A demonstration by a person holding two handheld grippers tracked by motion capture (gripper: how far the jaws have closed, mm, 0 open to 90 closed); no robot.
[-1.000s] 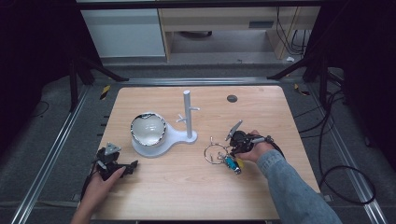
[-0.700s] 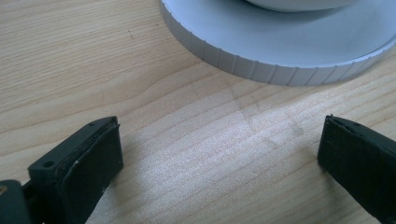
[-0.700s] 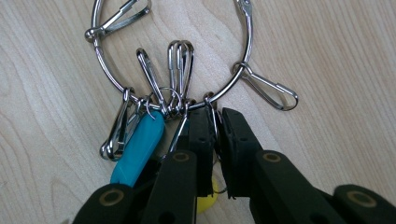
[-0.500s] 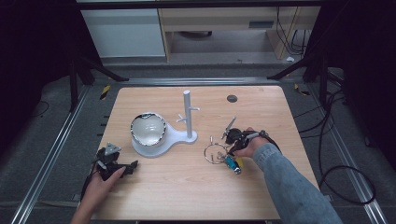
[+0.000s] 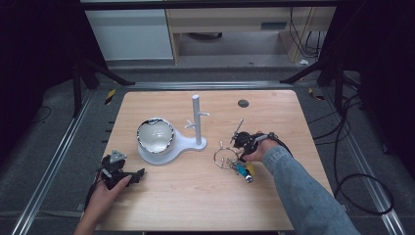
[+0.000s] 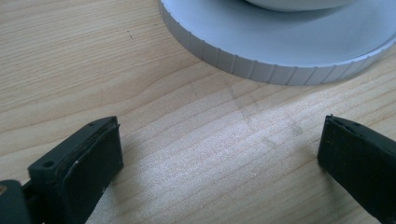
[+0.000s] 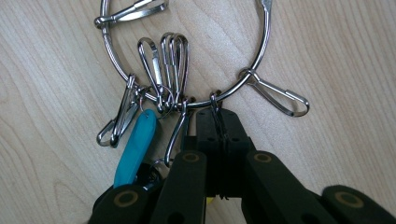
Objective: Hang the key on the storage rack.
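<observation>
My right gripper [image 7: 219, 135] has just been closing, and now its jaws are pressed together on one small snap hook [image 7: 217, 112] that hangs from the big metal key ring [image 7: 187, 60]. The ring lies flat on the worktop [image 5: 195, 196], at about four o'clock from the white stand [image 5: 196, 120], together with several other clips and a blue tag [image 7: 135, 144]. In the high view my right gripper [image 5: 240, 142] sits just beside the ring at its two o'clock side.

I judge that the step in hand is to lift the ring by this hook. To do it well I would keep the pinch firm and raise slowly and straight, because the hook is thin and can slip or swing out between the pads. I would also check that the loose clips do not catch on the worktop or on each other.

My left gripper [image 5: 117, 171] rests at eight o'clock from the stand, jaws spread wide and holding nothing, near the round grey base [image 6: 280, 51].
</observation>
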